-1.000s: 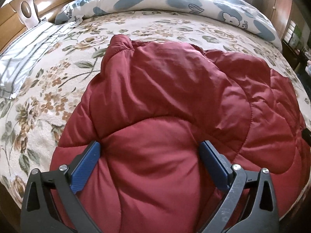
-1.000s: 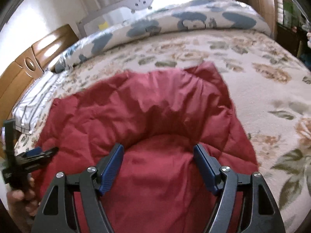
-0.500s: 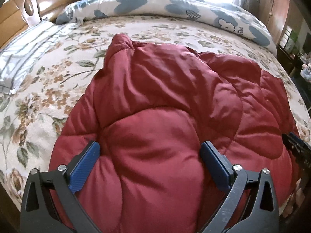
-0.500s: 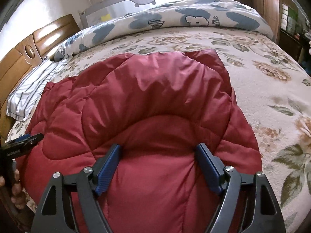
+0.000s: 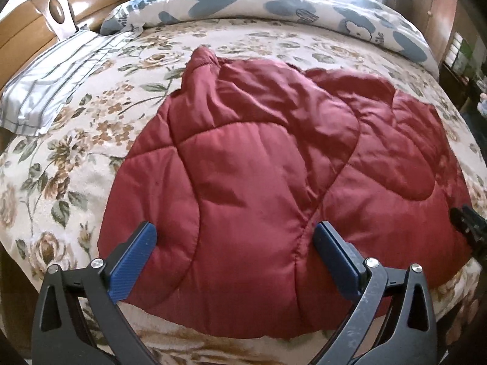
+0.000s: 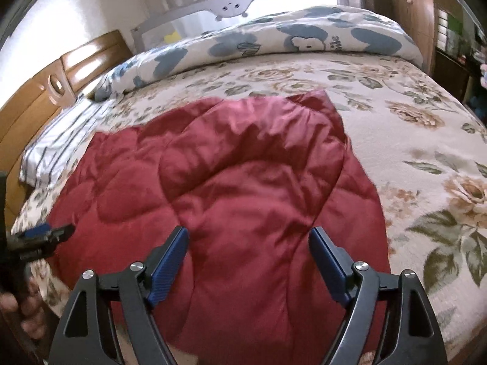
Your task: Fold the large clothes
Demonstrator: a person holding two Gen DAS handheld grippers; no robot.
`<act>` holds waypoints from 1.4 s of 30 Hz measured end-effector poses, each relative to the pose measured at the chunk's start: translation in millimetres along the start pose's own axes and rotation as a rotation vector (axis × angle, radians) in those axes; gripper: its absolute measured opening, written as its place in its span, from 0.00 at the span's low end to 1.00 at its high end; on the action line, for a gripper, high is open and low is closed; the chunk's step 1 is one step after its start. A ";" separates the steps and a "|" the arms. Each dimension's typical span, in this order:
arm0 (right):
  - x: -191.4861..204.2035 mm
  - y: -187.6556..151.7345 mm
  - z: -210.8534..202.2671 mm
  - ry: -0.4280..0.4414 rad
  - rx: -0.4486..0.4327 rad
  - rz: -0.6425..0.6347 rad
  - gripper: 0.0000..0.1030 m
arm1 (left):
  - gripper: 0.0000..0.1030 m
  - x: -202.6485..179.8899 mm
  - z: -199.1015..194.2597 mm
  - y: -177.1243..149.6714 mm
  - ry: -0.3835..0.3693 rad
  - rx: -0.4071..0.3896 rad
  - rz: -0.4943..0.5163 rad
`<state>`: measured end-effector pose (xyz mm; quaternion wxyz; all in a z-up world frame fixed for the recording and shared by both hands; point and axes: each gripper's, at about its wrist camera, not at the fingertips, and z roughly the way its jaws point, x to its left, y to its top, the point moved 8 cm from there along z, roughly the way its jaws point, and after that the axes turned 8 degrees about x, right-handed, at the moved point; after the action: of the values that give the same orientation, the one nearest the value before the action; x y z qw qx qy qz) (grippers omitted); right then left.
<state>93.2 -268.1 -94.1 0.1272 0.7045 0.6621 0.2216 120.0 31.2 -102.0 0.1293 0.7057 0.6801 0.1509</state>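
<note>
A dark red quilted jacket (image 5: pixel 258 152) lies folded over on the floral bedspread (image 5: pixel 91 121), its sleeve cuff pointing toward the far side. My left gripper (image 5: pixel 236 231) hovers open over the jacket's near left part, with nothing pinched between its blue pads. In the right wrist view the jacket (image 6: pixel 243 167) fills the middle. My right gripper (image 6: pixel 249 232) stands open above its near right part and grips nothing. Each gripper shows in the other's view: the left gripper (image 6: pixel 42 235) at the left edge with a hand below it, the right gripper (image 5: pixel 465 222) at the right edge.
A striped pillow (image 5: pixel 51 82) lies at the left by the wooden headboard (image 5: pixel 30 24). A rolled blue-patterned duvet (image 5: pixel 304 9) runs along the far side. Wooden cabinets (image 5: pixel 435 15) stand at the right. The bed's near edge is just under the grippers.
Both grippers have drawn back toward the near edge of the bed. The jacket's near hem and the bedspread below it now show in the left wrist view. The jacket lies still.
</note>
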 end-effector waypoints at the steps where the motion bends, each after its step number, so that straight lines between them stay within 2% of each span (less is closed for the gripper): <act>1: -1.6 -4.3 6.8 0.003 0.014 -0.004 0.80 | 1.00 -0.3 3.8 -0.9 -0.002 0.007 0.002; 5: -6.8 -6.7 17.3 0.014 0.018 0.008 0.86 | 1.00 -1.5 11.0 -1.4 0.016 0.015 0.019; 11: -2.4 -8.6 2.7 0.026 0.017 0.025 0.87 | 1.00 -5.1 -5.6 -5.7 0.063 -0.009 0.050; 18: 18.9 -25.6 -31.8 0.053 0.004 -0.019 0.89 | 1.00 -10.8 -31.8 -23.3 0.052 -0.027 0.088; 21: 26.2 -33.9 -41.4 0.055 0.010 -0.036 0.94 | 1.00 -12.4 -35.3 -33.9 0.059 -0.019 0.099; 30: 44.1 -57.6 -49.1 0.069 0.060 -0.083 0.96 | 1.00 -11.7 -46.3 -52.5 0.081 -0.027 0.124; 35: 52.0 -66.9 -51.9 0.061 0.083 -0.114 0.96 | 1.00 -11.9 -54.2 -56.4 0.073 -0.027 0.126; 42: 57.4 -59.3 -74.1 0.040 0.057 -0.148 0.97 | 1.00 -11.6 -77.4 -50.1 0.049 -0.049 0.117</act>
<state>7.1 -214.3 -49.5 0.1096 0.6525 0.7207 0.2068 43.5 19.9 -50.6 0.1209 0.7370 0.6367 0.1918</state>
